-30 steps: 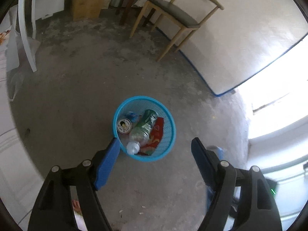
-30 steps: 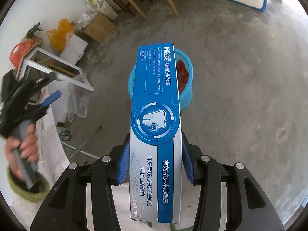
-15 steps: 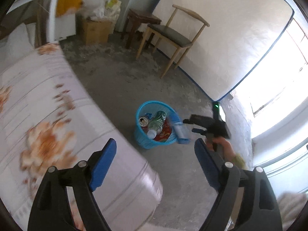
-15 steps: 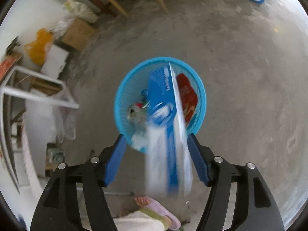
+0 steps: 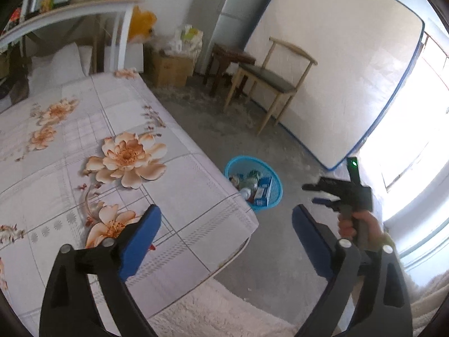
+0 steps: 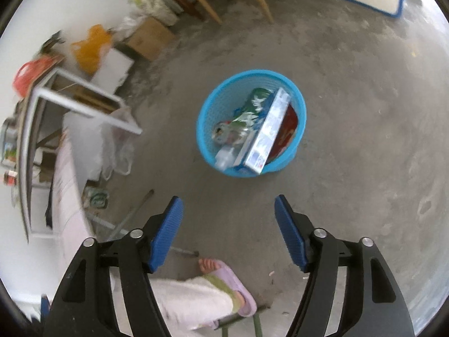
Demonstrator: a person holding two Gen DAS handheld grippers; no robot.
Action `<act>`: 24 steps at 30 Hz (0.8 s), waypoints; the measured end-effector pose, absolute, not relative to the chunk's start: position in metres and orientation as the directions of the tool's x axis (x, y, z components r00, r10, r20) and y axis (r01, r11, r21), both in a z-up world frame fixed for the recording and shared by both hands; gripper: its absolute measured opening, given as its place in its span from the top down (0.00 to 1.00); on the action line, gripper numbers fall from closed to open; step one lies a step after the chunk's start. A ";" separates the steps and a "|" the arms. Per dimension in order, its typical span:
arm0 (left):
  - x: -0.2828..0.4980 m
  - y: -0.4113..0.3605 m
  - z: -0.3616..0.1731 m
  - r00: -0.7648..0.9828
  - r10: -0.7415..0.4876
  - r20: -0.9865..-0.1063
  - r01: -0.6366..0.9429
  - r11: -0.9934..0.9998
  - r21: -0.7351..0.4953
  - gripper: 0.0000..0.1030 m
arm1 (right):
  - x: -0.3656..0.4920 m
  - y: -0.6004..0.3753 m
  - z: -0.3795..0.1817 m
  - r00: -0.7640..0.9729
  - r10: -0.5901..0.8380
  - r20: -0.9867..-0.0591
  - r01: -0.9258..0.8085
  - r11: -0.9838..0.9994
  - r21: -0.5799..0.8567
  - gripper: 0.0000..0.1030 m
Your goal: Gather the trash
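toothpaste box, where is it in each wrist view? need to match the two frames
Left wrist: toothpaste box right of centre, in the blue basket past the table corner.
Right wrist: toothpaste box above centre, slanted in the blue basket, near end on the rim.
Shared landmark: the cardboard box on the floor.

Count per item, both views:
- Baskets: 1 blue mesh basket [image 6: 297,104] on floor
- Contents, approx 5 pcs: 1 toothpaste box [image 6: 269,132], 1 clear plastic bottle [image 6: 227,151] w/ green label, 1 red wrapper [image 6: 287,127], 1 can [image 6: 221,132], 1 blue scrap, partly hidden, type unclear
- Chairs: 1 wooden chair [image 5: 269,84]
- Stools: 1 dark stool [image 5: 227,59]
- Cardboard boxes: 1 [image 5: 171,70]
- Tables: 1 w/ floral tablecloth [image 5: 84,140]
- Grippers: 2, left gripper [image 5: 224,224], right gripper [image 6: 228,213], both empty, jaws apart
- Feet in slippers: 1 [image 6: 227,278]
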State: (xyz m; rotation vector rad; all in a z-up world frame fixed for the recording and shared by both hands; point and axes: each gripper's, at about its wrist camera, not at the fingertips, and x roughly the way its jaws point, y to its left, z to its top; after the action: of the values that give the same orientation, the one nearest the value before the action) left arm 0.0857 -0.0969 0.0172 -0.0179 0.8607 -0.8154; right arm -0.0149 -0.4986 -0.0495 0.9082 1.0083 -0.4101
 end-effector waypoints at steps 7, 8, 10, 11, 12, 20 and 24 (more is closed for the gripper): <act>0.057 -0.079 0.035 0.451 -0.666 -0.594 0.609 0.716 -0.340 0.06 | -0.041 -0.428 0.026 0.647 0.127 -0.752 0.449 0.733 0.511 0.21; 0.052 -0.075 0.037 0.458 -0.669 -0.586 0.607 0.717 -0.343 0.06 | -0.044 -0.417 0.035 0.661 0.129 -0.739 0.420 0.753 0.507 0.20; 0.042 -0.068 0.039 0.471 -0.668 -0.575 0.599 0.721 -0.348 0.06 | -0.052 -0.393 0.054 0.686 0.134 -0.716 0.357 0.795 0.491 0.17; 0.036 -0.064 0.040 0.482 -0.661 -0.576 0.587 0.731 -0.347 0.06 | -0.054 -0.383 0.060 0.692 0.142 -0.707 0.328 0.812 0.484 0.16; 0.032 -0.061 0.040 0.490 -0.653 -0.577 0.577 0.739 -0.347 0.06 | -0.056 -0.369 0.068 0.698 0.151 -0.700 0.294 0.831 0.472 0.14; 0.006 -0.037 0.039 0.591 -0.562 -0.578 0.463 0.824 -0.328 0.06 | -0.061 -0.303 0.092 0.729 0.083 -0.679 0.185 0.932 0.313 0.08; 0.000 -0.037 0.034 0.645 -0.441 -0.624 0.368 0.895 -0.252 0.06 | -0.070 -0.279 0.097 0.744 -0.035 -0.667 0.207 0.962 0.180 0.08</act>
State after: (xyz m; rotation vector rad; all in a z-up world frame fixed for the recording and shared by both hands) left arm -0.0002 -0.0366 0.0342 -0.1061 0.7377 -0.4611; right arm -0.0695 -0.2788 0.0967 0.2500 0.7215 -0.1340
